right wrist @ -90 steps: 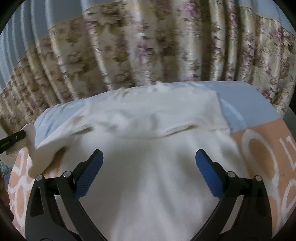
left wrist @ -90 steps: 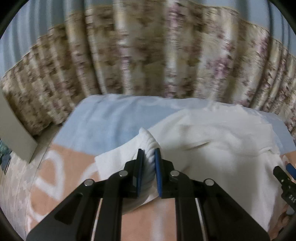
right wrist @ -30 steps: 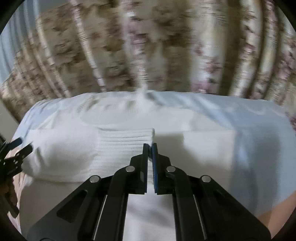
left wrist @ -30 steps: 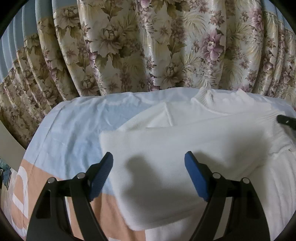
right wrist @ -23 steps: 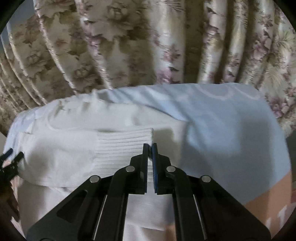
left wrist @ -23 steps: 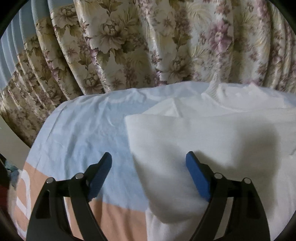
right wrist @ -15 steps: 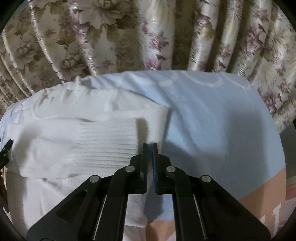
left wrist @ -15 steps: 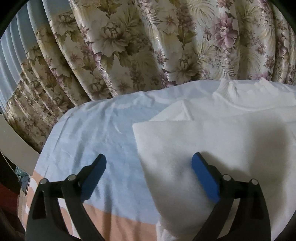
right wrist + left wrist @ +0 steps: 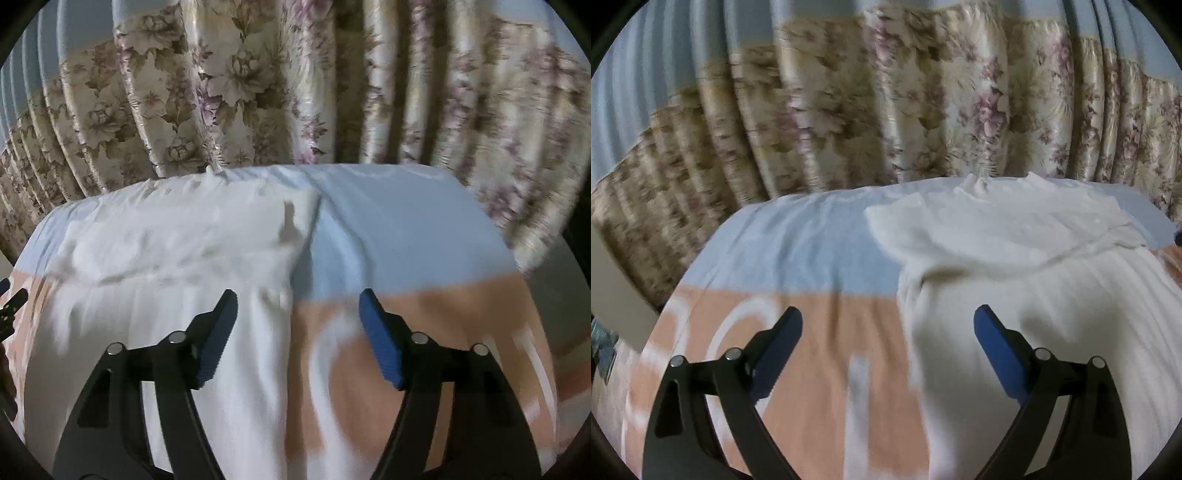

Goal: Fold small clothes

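Lying lengthwise toward the curtain, the white sweater [image 9: 1015, 280] sits between both grippers: left gripper [image 9: 886, 328] wide, empty; right gripper [image 9: 295, 314] opening, empty.

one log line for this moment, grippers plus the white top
left gripper: open, empty | right gripper: jaws opening, nothing between them | white sweater: flat on bed cover, both sleeves folded across chest | next: probably fold body

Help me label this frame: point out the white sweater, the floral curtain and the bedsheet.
white sweater [image 9: 1015, 229]: left wrist view, folded sleeve.
floral curtain [image 9: 236, 81]: right wrist view, a flower print.
bedsheet [image 9: 399, 236]: right wrist view, bare light-blue part.
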`<state>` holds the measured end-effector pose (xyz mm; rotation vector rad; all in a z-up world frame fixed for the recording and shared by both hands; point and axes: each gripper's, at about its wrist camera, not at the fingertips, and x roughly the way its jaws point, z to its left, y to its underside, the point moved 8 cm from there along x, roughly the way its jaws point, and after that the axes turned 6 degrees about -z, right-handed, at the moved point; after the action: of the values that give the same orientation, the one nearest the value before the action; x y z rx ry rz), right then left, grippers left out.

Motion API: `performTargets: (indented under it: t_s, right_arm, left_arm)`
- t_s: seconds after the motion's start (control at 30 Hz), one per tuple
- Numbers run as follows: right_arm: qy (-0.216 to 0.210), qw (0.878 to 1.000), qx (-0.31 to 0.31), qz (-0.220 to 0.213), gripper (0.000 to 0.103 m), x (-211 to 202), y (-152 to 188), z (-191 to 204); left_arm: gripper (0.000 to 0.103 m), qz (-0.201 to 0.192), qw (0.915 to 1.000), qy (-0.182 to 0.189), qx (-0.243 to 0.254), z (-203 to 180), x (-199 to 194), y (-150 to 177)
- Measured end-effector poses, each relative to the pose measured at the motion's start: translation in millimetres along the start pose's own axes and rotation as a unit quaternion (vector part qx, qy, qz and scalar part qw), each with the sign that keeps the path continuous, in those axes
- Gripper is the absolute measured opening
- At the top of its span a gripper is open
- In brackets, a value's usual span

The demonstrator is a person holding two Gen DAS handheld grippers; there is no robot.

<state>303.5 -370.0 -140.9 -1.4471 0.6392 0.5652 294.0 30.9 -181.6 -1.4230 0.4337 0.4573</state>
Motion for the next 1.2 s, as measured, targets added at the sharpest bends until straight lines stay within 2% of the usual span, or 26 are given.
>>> performTargets:
  t_s: [0.03,0.13,0.23,0.3,0.43,0.67,0.77,0.83,0.9,1.0,1.07,1.2]
  right_arm:
    - [-0.001,1.0,0.0,0.001,0.072,-17,15,2]
    - [-0.022,1.0,0.004,0.022,0.073,-57,62,13]
    - [-0.033,0.998,-0.006,0.044,0.073,-99,114,23]
    - [-0.035,0.998,-0.009,0.055,0.073,-118,144,26]
    - [-0.03,0.996,-0.01,0.078,0.073,-135,184,29]
    - [-0.022,0.997,0.001,0.08,0.075,-133,196,28]
    - [-0.015,0.997,-0.001,0.078,0.073,-130,196,28]
    - [-0.015,0.997,-0.005,0.077,0.068,-130,196,30]
    - [-0.022,0.997,-0.012,0.074,0.058,-131,196,33]
    - [-0.028,0.997,-0.022,0.072,0.049,-132,196,38]
    - [-0.031,0.997,-0.02,0.071,0.045,-132,197,40]
    - [-0.031,0.997,-0.018,0.069,0.045,-132,197,40]
  left_arm:
    - [0.094,0.006,0.9998,0.006,-0.016,2,-14,11]
    - [0.094,0.061,0.9972,0.02,-0.037,4,-49,52]
    - [0.094,0.087,0.996,0.004,-0.021,0,-86,87]
    - [0.094,0.083,0.9965,-0.005,-0.013,-3,-104,101]
    - [0.094,0.089,0.9951,-0.001,-0.044,-6,-125,124]
    - [0.096,0.117,0.9927,0.019,-0.022,-23,-124,142]
    - [0.101,0.122,0.9925,0.004,0.008,-29,-123,145]
    - [0.101,0.121,0.9923,0.002,0.025,-34,-123,146]
    - [0.101,0.118,0.9925,0.006,0.031,-37,-125,146]
    - [0.101,0.119,0.9923,0.01,0.034,-38,-125,147]
    - [0.101,0.119,0.9923,0.012,0.031,-38,-125,148]
    - [0.101,0.131,0.991,0.029,0.004,-34,-122,151]
